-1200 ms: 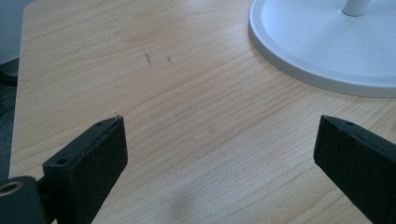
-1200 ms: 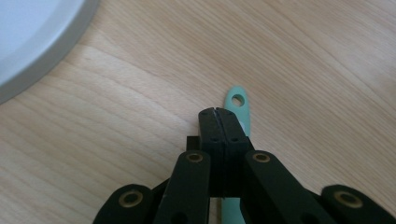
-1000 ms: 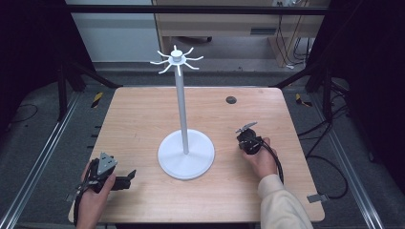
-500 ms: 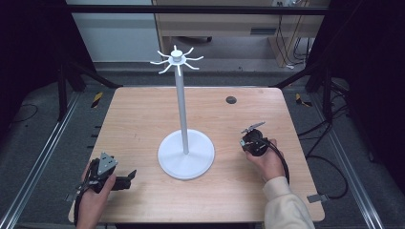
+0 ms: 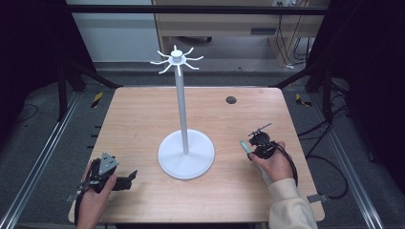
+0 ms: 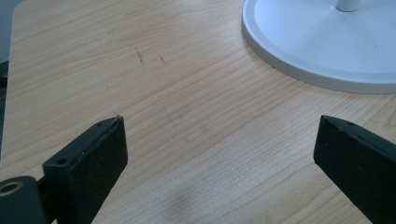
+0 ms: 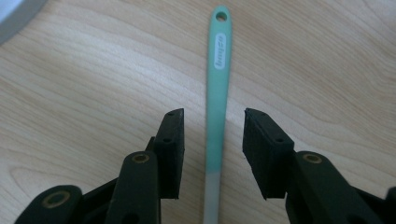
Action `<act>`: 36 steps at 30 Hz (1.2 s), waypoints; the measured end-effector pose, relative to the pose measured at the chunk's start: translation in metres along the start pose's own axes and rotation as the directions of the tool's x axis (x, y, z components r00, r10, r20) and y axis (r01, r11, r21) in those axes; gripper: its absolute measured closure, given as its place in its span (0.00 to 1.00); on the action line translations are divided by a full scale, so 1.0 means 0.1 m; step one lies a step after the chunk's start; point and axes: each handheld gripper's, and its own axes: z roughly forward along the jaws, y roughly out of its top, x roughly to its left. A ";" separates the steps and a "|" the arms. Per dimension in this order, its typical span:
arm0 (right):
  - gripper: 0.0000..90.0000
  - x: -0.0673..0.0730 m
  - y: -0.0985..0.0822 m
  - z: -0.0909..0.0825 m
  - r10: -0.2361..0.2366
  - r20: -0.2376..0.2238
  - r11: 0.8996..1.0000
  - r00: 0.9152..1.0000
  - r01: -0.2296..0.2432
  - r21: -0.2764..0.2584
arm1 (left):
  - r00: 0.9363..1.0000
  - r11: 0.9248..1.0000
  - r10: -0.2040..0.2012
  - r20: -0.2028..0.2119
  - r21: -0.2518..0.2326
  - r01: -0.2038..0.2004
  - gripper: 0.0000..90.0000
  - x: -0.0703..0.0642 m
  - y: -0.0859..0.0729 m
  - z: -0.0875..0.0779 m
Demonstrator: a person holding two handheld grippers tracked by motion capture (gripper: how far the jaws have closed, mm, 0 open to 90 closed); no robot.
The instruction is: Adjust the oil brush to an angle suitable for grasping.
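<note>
Right gripper (image 7: 212, 126), jaws just been opening, is straddling untouched the mint utensil handle (image 7: 217, 84), long axis pointing to 12 o'clock.

The wooden surface (image 5: 143, 124) is evenly lit from above while its surroundings are left in near darkness, faint soft shadows are cast beneath the white stand (image 5: 186, 153), and the near black parts in both gripper views are slightly blurred.
</note>
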 end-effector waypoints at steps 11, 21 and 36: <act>0.73 -0.04 -0.07 0.02 0.003 -0.015 0.997 1.000 -0.002 0.071 | 1.000 1.000 0.002 0.008 0.006 -0.002 0.03 -0.01 0.00 0.01; 0.78 -0.06 -0.10 0.07 0.025 -0.029 0.992 0.999 -0.022 0.122 | 1.000 1.000 0.009 0.010 0.010 -0.010 0.03 -0.02 0.00 0.02; 0.86 -0.07 -0.12 0.11 0.041 -0.044 0.989 0.998 -0.034 0.147 | 1.000 1.000 0.012 0.012 0.011 -0.012 0.03 -0.02 0.00 0.02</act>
